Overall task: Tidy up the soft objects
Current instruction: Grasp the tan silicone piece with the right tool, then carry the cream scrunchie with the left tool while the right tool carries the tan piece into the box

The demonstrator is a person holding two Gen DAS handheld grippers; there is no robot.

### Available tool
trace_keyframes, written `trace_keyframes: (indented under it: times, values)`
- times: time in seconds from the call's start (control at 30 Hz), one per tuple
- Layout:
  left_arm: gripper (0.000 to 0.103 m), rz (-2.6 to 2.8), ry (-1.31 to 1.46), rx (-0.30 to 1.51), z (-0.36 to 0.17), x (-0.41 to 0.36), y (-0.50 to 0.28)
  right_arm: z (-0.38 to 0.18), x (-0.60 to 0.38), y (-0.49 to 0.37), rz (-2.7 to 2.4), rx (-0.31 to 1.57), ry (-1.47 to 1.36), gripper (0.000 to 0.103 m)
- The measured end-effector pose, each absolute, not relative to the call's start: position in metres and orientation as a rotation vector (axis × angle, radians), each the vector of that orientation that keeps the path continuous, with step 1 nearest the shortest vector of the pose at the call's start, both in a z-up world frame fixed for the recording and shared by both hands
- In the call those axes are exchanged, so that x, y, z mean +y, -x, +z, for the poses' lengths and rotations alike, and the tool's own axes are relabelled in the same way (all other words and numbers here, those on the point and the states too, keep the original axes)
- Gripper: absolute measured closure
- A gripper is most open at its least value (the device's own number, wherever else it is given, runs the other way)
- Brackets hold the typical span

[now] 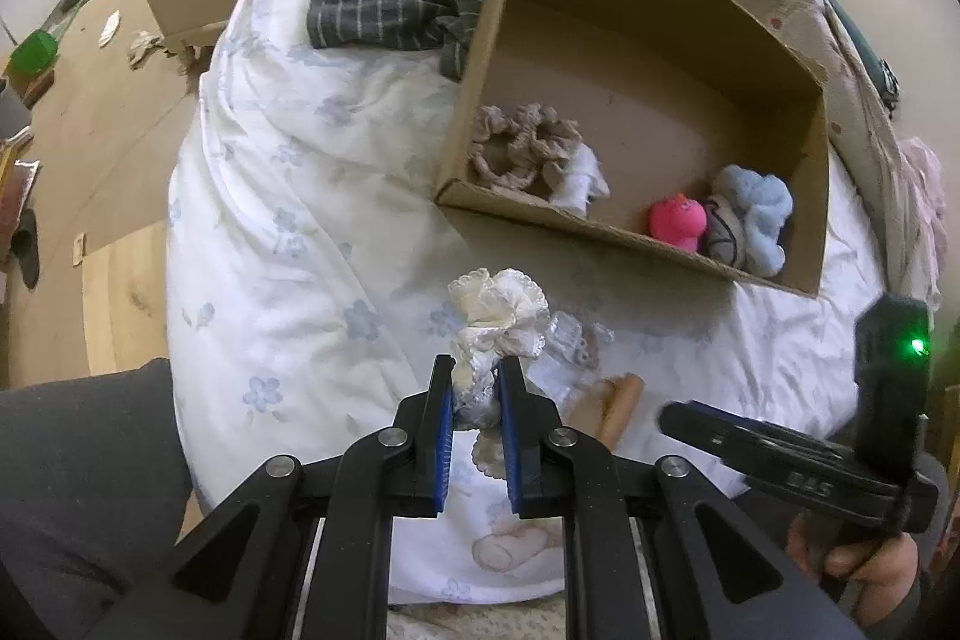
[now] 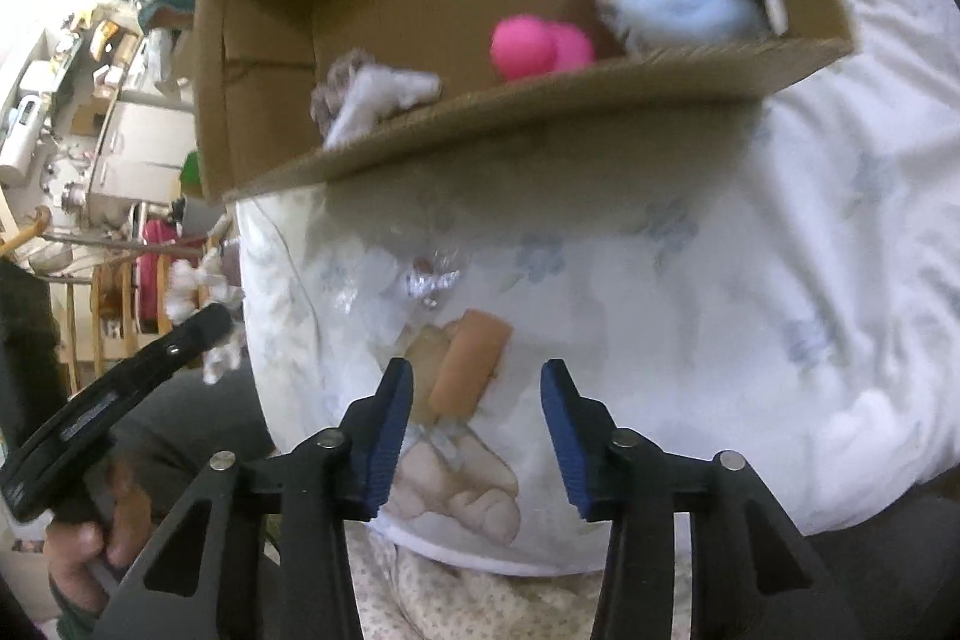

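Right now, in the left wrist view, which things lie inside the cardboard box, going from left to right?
Beige crocheted scrunchie → small white cloth piece → bright pink rubber toy → fluffy light blue plush.

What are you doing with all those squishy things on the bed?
Someone is tidying soft things into a cardboard box on the bed. The left gripper is squeezing a white frilly scrunchie and holding it above the quilt. The right gripper is open, pointing at an orange sponge lying on the bed. Already in the box are a beige scrunchie, a pink toy and a fluffy blue one.
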State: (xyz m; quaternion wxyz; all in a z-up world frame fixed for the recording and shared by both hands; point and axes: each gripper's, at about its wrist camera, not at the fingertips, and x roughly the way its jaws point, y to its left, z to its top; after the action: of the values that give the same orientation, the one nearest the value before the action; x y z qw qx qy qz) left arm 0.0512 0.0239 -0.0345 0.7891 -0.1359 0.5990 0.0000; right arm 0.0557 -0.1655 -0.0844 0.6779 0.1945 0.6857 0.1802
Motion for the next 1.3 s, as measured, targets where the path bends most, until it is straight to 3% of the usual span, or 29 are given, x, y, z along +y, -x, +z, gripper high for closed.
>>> trace_keyframes:
  times: [0.33,0.4,0.47,0.87,1.3]
  values:
    - [0.090,0.014,0.260,1.268,-0.042,0.026,-0.051,-0.111,-0.140,-0.062,0.369,1.607,-0.388,0.066]
    - [0.090,0.015,0.264,1.276,-0.045,0.027,-0.052,-0.112,-0.139,-0.063,0.369,1.603,-0.379,0.075]
    - [0.090,0.019,0.268,1.278,-0.046,0.029,-0.052,-0.108,-0.138,-0.063,0.377,1.589,-0.364,0.095]
    - [0.090,0.023,0.233,1.276,-0.049,0.022,-0.052,-0.060,-0.164,-0.055,0.423,1.419,-0.376,0.097]
    - [0.090,0.066,0.193,1.267,-0.054,0.021,-0.051,-0.047,-0.183,-0.050,0.424,1.366,-0.392,0.097]
